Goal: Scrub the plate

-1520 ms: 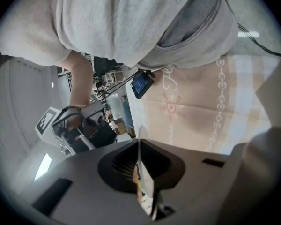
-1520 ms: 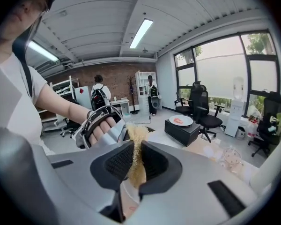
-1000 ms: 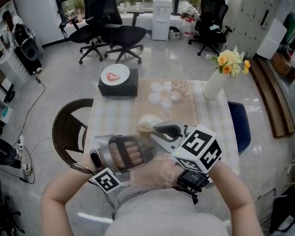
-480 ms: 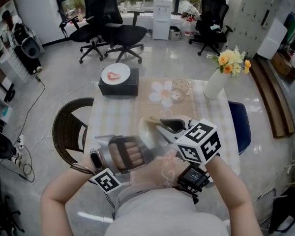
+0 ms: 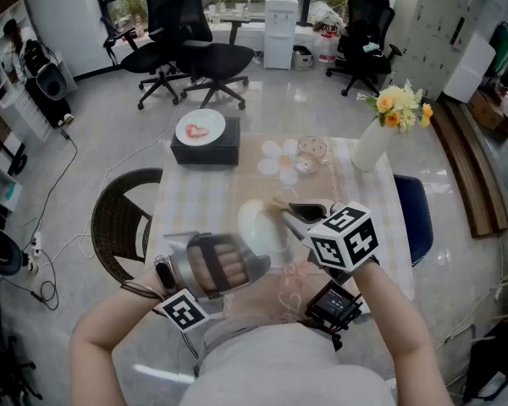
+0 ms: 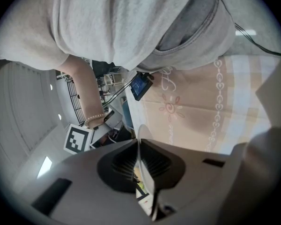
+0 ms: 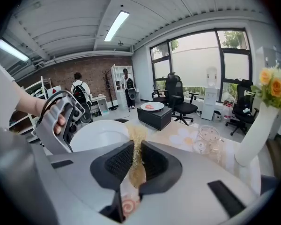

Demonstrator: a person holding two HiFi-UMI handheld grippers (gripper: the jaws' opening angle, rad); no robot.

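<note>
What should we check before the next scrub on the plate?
1. Left claw shut on the plate rim: ok.
2. Right claw shut on the scrubber: ok.
3. Plate face turned toward the scrubber: ok.
4. Scrubber touching the plate: cannot tell.
5. Vase away from both claws: ok.
</note>
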